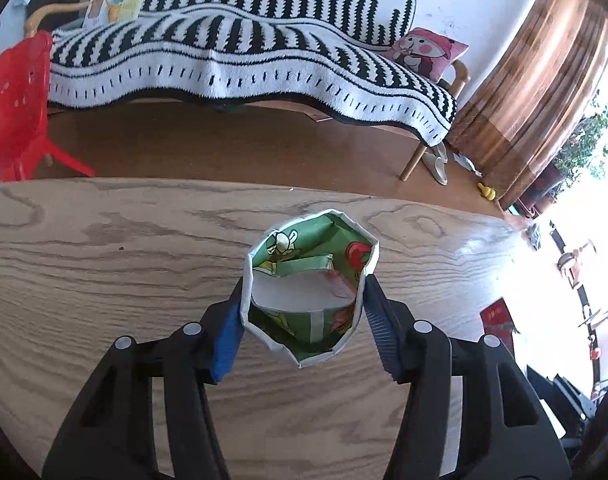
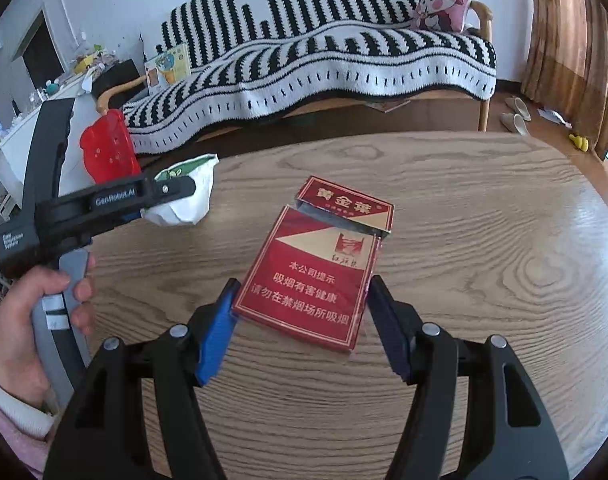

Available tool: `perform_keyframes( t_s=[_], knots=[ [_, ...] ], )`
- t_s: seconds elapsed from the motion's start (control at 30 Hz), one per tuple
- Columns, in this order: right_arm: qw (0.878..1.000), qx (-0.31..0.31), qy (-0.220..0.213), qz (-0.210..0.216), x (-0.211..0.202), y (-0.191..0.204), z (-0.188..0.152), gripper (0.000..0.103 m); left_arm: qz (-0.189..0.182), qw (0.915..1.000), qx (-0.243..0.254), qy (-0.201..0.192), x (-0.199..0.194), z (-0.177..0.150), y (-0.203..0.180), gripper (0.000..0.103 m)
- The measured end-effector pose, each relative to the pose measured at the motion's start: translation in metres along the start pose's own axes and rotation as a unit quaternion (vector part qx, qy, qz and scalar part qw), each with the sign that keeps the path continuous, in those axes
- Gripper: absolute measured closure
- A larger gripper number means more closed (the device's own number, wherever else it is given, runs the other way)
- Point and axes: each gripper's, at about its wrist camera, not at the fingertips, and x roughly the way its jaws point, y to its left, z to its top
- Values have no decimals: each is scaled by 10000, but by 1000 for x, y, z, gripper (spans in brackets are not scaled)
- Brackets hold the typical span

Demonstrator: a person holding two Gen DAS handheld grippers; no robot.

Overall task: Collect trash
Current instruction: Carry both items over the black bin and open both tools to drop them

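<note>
Both your wrist cameras look steeply down along their fingers (image 1: 228, 328) at the desk (image 1: 104, 260), close up, facing the striped sofa (image 1: 232, 40). Both views share desk, sofa and red chair (image 2: 110, 152).

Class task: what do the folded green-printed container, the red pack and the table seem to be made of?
Folded green-printed paper container: thin printed paper, judging by its creased white rim. Red flip-top cigarette pack: printed card, perhaps film-wrapped, with sharp edges. Pale oval wooden table: wood or wood-look laminate, with bold grain and a light sheen.
</note>
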Motion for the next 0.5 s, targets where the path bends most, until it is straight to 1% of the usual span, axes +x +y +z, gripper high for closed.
perform_keyframes(
  t_s=[0.27, 0.4, 0.5],
  knots=[
    [9998, 138, -139, 104, -16, 3, -1, 40, 228, 9988, 354, -230, -57, -14, -14, 48],
    [9994, 241, -230, 110, -30, 2, -6, 40, 164, 9991, 251, -303, -95, -37, -10, 48],
    [9986, 348, -339, 186, -49, 6, -11, 40, 78, 9994, 108, -309, -126, -62, -8, 48]
  ],
)
